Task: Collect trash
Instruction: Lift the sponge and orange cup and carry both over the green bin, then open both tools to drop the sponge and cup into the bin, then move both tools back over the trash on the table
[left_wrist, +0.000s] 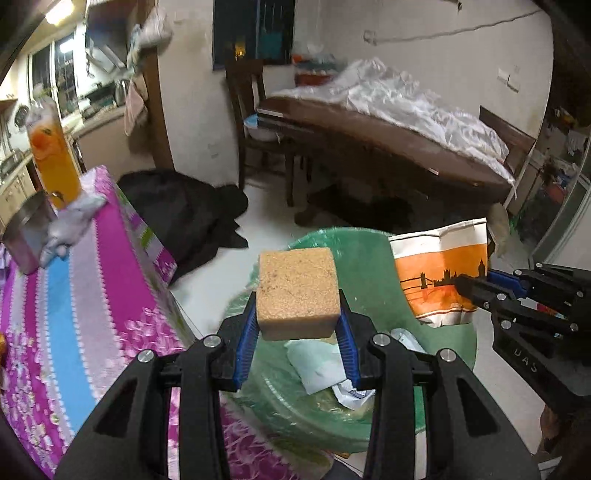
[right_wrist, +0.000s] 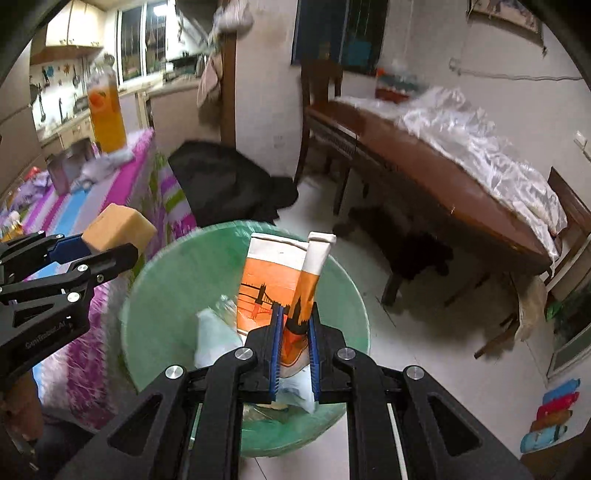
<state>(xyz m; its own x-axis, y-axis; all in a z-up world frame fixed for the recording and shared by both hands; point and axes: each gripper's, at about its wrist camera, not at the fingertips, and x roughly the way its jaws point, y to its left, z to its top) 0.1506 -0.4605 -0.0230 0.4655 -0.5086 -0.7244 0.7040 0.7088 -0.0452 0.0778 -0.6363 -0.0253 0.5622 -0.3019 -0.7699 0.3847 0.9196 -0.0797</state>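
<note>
Sponge (left_wrist: 298, 291) between left tongs (left_wrist: 298, 332), over bin (left_wrist: 436, 343)

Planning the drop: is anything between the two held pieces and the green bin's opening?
Nothing visible. The left claw holds the sponge block and the right claw holds the orange paper bag directly above the open green bin, which already contains crumpled paper.
</note>
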